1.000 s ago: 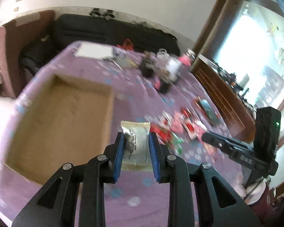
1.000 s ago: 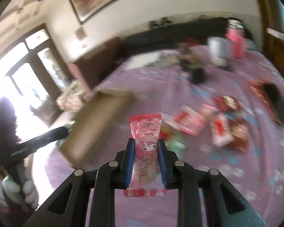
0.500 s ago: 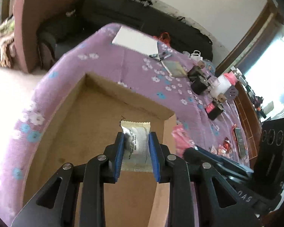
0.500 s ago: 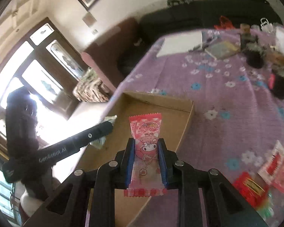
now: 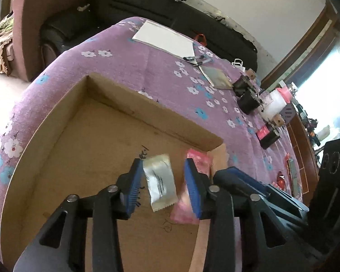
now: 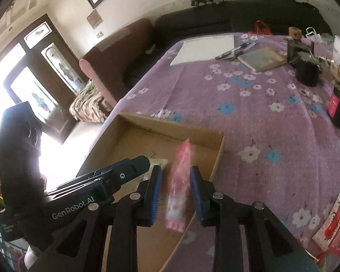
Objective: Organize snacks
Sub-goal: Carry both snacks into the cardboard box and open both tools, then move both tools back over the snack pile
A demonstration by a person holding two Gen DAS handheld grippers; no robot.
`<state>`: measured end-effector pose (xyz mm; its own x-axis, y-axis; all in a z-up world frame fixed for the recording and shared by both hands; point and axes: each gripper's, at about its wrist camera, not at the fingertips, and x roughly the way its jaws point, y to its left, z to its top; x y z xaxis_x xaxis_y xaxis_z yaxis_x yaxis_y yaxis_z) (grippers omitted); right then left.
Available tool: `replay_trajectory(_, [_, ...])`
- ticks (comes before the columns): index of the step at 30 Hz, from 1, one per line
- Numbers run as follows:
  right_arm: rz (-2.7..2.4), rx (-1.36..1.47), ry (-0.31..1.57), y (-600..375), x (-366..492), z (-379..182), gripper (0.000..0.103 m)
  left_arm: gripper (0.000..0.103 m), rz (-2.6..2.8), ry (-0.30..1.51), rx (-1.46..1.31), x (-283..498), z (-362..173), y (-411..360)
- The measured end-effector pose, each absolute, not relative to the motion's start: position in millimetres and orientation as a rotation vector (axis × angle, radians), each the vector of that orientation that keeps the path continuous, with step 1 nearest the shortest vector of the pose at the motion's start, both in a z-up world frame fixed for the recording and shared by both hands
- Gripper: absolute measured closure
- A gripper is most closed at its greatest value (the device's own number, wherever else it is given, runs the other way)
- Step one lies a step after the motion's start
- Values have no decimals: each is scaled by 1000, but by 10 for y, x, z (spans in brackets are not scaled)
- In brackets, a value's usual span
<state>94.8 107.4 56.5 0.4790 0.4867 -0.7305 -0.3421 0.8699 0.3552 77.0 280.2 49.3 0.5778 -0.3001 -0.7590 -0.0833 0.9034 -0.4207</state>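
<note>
Both grippers hang over an open cardboard box on the purple flowered tablecloth. My left gripper has its jaws opening. A white snack packet hangs tilted and loose between the blue pads, above the box floor. My right gripper also has its jaws opening, and a pink snack packet, blurred, drops between them without either pad pressing it. In the left wrist view that pink packet shows behind the right finger. The box's right wall lies just under the right gripper.
Behind the box lie a white paper sheet, pens and a small notebook. Dark cups and a pink-capped bottle stand at the right. Loose red snack packets lie right of the box. A black sofa runs beyond the table.
Both grippers have opened over the box. The white packet has tilted free of the left pads, and the pink packet has slipped down out of the right pads.
</note>
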Motion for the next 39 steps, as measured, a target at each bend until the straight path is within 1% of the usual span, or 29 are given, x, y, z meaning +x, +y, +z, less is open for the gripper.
replay_trajectory(2, [503, 176, 930, 1025, 931, 600, 64, 66, -122, 956, -450, 723, 491, 2842])
replay_trajectory(4, [497, 189, 913, 936, 887, 655, 64, 66, -100, 949, -456, 639, 480, 2881])
replay_trajectory(6, [501, 210, 896, 818, 821, 715, 64, 58, -89, 950, -492, 536, 414, 2914])
replay_trajectory(7, [499, 213, 886, 771, 788, 736, 64, 57, -83, 958, -511, 499, 368, 2916])
replay_trajectory(9, [488, 218, 867, 618, 692, 781, 64, 57, -62, 986, -536, 433, 299, 2907])
replay_trajectory(15, [457, 301, 856, 9, 388, 823, 63, 57, -65, 983, -528, 185, 318, 2717])
replay_trajectory(19, [412, 343, 826, -532, 113, 845, 63, 57, -91, 920, -540, 8, 502, 2679])
replay_trajectory(22, [349, 362, 812, -978, -69, 809, 57, 57, -109, 837, -461, -169, 825, 2504])
replay_trajectory(23, [324, 360, 812, -1126, -129, 775, 55, 52, -119, 811, -422, -229, 938, 2398])
replay_trajectory(24, [306, 354, 818, -1224, -167, 731, 55, 40, -130, 793, -389, -289, 1026, 2282])
replay_trajectory(26, [287, 360, 838, -1395, -227, 620, 55, 30, -160, 774, -364, -388, 1120, 2050])
replay_trajectory(31, [333, 395, 902, -1415, -326, 348, 55, 30, -268, 854, -350, -396, 1013, 1561])
replay_trajectory(38, [410, 273, 963, -972, -379, 125, 56, 30, -290, 950, -339, -366, 775, 1162])
replay_trajectory(39, [400, 239, 944, -931, -399, 130, 59, 30, -285, 960, -330, -370, 746, 1123])
